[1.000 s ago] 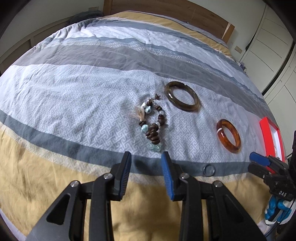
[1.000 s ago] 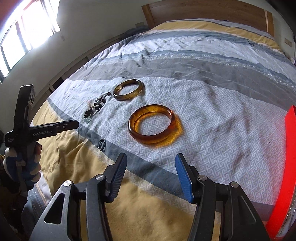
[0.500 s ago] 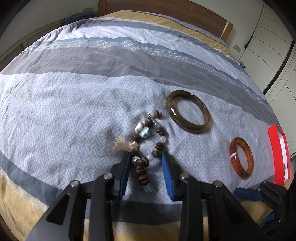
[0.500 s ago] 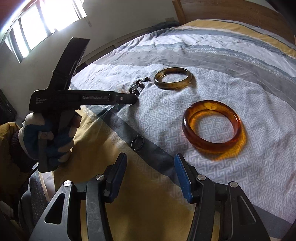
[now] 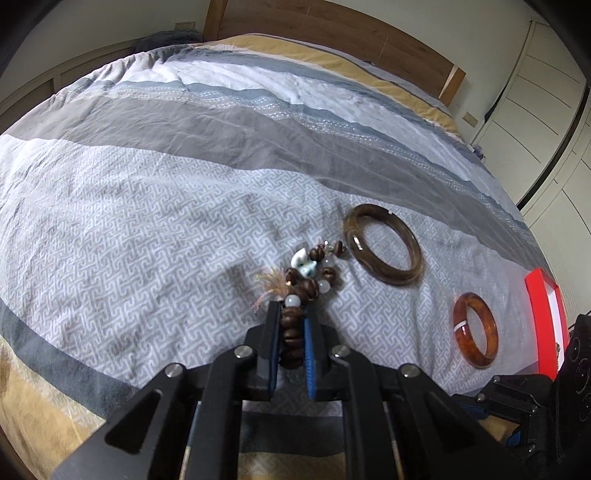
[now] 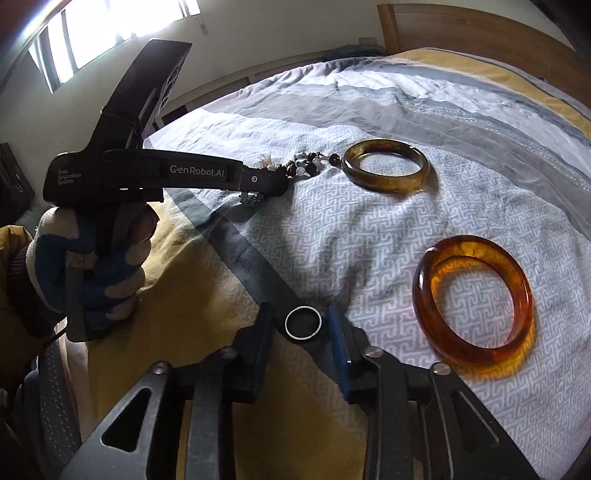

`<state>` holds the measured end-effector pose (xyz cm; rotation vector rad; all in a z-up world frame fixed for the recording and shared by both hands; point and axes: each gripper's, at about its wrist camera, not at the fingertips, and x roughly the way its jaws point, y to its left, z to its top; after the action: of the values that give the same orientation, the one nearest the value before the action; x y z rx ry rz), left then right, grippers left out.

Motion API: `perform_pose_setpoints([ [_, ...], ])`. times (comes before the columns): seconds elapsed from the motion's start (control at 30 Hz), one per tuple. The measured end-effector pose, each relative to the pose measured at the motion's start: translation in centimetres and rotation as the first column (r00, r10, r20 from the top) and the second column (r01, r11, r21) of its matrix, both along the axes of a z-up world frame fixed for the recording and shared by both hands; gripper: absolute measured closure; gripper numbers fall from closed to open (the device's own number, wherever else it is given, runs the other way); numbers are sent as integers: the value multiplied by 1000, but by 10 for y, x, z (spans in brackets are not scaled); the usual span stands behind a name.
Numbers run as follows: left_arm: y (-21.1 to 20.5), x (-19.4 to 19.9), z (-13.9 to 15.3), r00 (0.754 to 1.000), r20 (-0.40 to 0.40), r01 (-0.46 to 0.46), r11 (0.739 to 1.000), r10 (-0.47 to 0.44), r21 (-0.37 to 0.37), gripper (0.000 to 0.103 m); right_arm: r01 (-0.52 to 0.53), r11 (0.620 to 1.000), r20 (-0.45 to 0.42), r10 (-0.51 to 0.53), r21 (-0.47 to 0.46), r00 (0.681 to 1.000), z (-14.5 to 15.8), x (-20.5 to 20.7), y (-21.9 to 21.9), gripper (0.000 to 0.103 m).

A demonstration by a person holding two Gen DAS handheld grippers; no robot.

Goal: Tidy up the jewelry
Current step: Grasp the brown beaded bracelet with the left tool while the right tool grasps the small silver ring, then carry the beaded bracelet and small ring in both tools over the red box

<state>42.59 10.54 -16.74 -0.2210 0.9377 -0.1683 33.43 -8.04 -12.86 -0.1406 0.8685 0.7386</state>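
Note:
A beaded bracelet (image 5: pixel 308 275) of brown wooden and pale beads lies on the patterned bedspread. My left gripper (image 5: pixel 291 314) is shut on its near end; it also shows in the right wrist view (image 6: pixel 284 181). A small silver ring (image 6: pixel 303 322) lies on the dark grey stripe. My right gripper (image 6: pixel 300 314) is open with one finger on each side of the ring, not touching it. A dark olive bangle (image 5: pixel 382 243) (image 6: pixel 386 170) and an amber bangle (image 5: pixel 475 335) (image 6: pixel 474 301) lie further right.
A red jewelry box (image 5: pixel 545 317) sits at the right edge of the bed. The wooden headboard (image 5: pixel 332 33) is at the far end. White wardrobe doors (image 5: pixel 546 96) stand to the right. A window (image 6: pixel 92 33) is at the left.
My left gripper moved forward and closed on the beaded bracelet. My right gripper moved left and down until its fingers straddle the silver ring, and narrowed.

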Motion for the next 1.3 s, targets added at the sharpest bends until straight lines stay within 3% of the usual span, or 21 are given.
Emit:
perform_pose_setpoints([
  [0.4, -8, -48, 49, 999, 41, 22, 1000, -22, 5, 93, 54, 997, -4, -54, 51, 999, 33, -28, -22, 83],
  [0.67, -58, -85, 97, 990, 83, 112, 993, -114, 27, 93, 151, 986, 58, -155, 64, 986, 79, -66, -73, 83],
  [0.93, -150, -107, 135, 956, 129, 263, 965, -262, 12, 93, 300, 951, 121, -307, 76, 944, 116, -109, -165, 83],
  [1.13, -243, -105, 146, 908, 139, 399, 917, -395, 0, 93, 430, 900, 147, -435, 69, 888, 128, -123, -253, 83],
  [1.3, -326, -84, 141, 864, 130, 493, 870, -487, -15, 93, 532, 845, 142, -534, 54, 833, 124, -109, -324, 83],
])
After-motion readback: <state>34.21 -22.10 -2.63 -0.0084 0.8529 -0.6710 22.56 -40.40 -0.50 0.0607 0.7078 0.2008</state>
